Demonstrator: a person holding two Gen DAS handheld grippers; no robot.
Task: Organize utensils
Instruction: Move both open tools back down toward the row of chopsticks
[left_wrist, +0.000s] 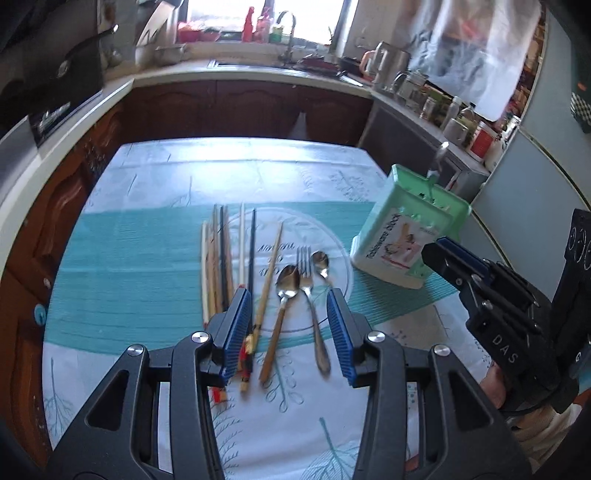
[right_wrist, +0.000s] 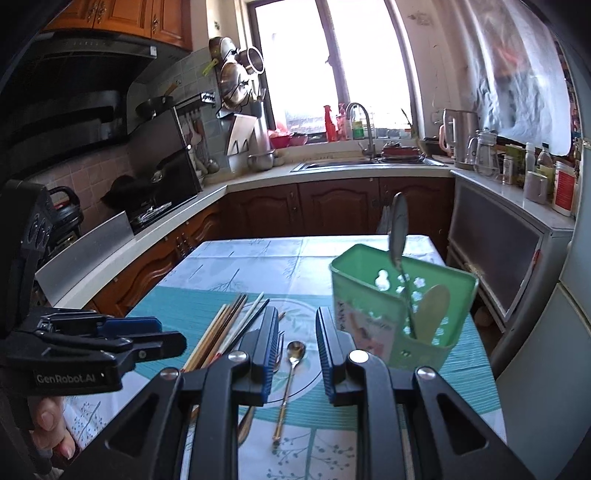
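Table with a leaf-print cloth (left_wrist: 155, 173) and a teal placemat (left_wrist: 129, 266). Behind it, brown cabinets (right_wrist: 336, 206) under a pale counter (right_wrist: 207, 192). Steel sink (right_wrist: 332, 165) with a tap (right_wrist: 364, 122) below the window (right_wrist: 332, 55). Kettle (right_wrist: 460, 136), glass jug (right_wrist: 485, 155), range hood (right_wrist: 92, 62), hanging pans (right_wrist: 236, 77).

A pale cloth (left_wrist: 155, 177) printed with teal leaf sprigs covers the worktop, and on it lies a teal ribbed mat (left_wrist: 129, 266) with a white circle bearing dark script. The chopsticks (left_wrist: 221, 254) are pale wood, tan and black, one with a red and yellow end, while the fork (left_wrist: 308, 291) and spoons (left_wrist: 288, 288) are silver, the larger spoon with a golden handle. The utensil holder (right_wrist: 391, 317) is mint green with a white label front and flower-shaped holes, and both grippers are black with blue ribbed pads (left_wrist: 240, 325).
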